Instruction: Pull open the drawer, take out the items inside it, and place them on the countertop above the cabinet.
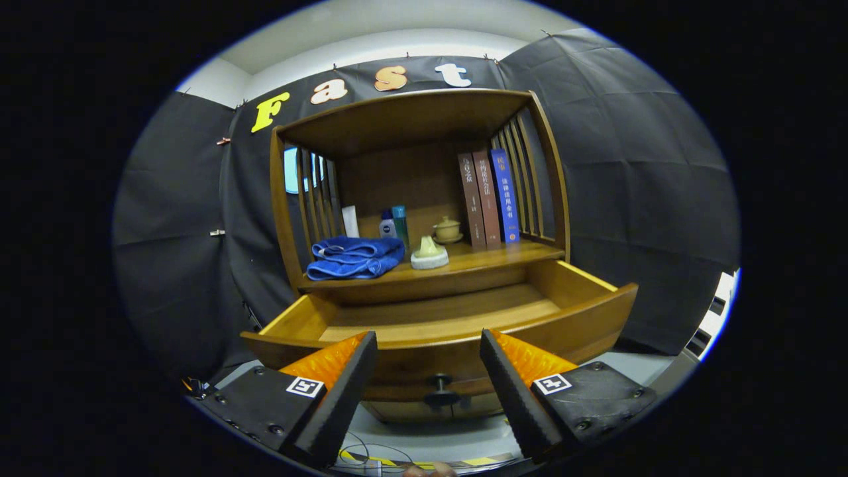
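The gripper [428, 344] has its two fingers spread wide with nothing between them, held just in front of a wooden cabinet [424, 199] whose drawer [437, 318] is pulled well out toward the viewer. The fingertips flank the drawer's front panel, and its dark round knob [440, 384] sits low in the gap between them, untouched by either finger. What shows of the drawer's inside is bare wooden floor; the near part of that floor is hidden behind the front panel. On the countertop [477, 262] above the drawer, under the cabinet's top shelf, a folded blue towel [356, 257] lies at the left front. Just right of it sits a small pale object on a white round base [429, 254]. Behind these, toward the back wall, stand a white tube [350, 221], a small white bottle with a blue cap [387, 224] and a slim teal bottle [400, 222] close together. A small lidded ceramic cup on a saucer [447, 229] stands right of them. Three upright books [489, 197], two brown and one blue, lean against the slatted right side of the cabinet.
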